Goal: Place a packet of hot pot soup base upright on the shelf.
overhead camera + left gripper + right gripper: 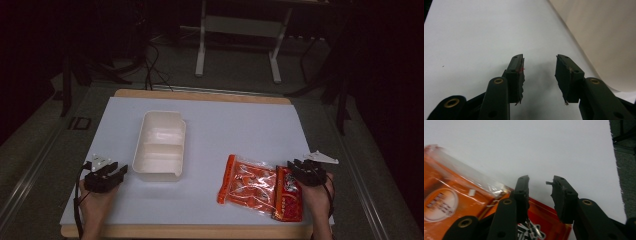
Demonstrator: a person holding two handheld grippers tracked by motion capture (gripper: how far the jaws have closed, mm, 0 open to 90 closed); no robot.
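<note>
Resting on the white table (230,125) at about seven o'clock in the high view, the left gripper (119,172) sits in the person's left hand (92,205) with its jaws spread and nothing between them. In the left gripper view those jaws frame bare table surface, and the pale wall of the cream lunch box (604,37) curves past at about two o'clock. From above, that two-compartment lunch box (160,145) lies just beside the left gripper, at its two o'clock, apart from the jaw tips.

The right gripper (295,167), held in the person's right hand (317,200), hovers at about four o'clock on the table, over the far end of the red packet (288,194). Its jaws are parted and grasp nothing; in the right gripper view (540,185) the red packet (546,220) lies beneath them at six o'clock, with white table showing through the gap ahead. Whether the jaw tips touch the packet cannot be told.

The orange packet (246,184) with its clear window lies at nine o'clock from the red packet, its edge overlapped by it. In the right gripper view the orange packet (451,195) spreads toward eight o'clock, its transparent seam glinting just beside the left-hand jaw. Both packets lie flat, well apart from the lunch box.
</note>
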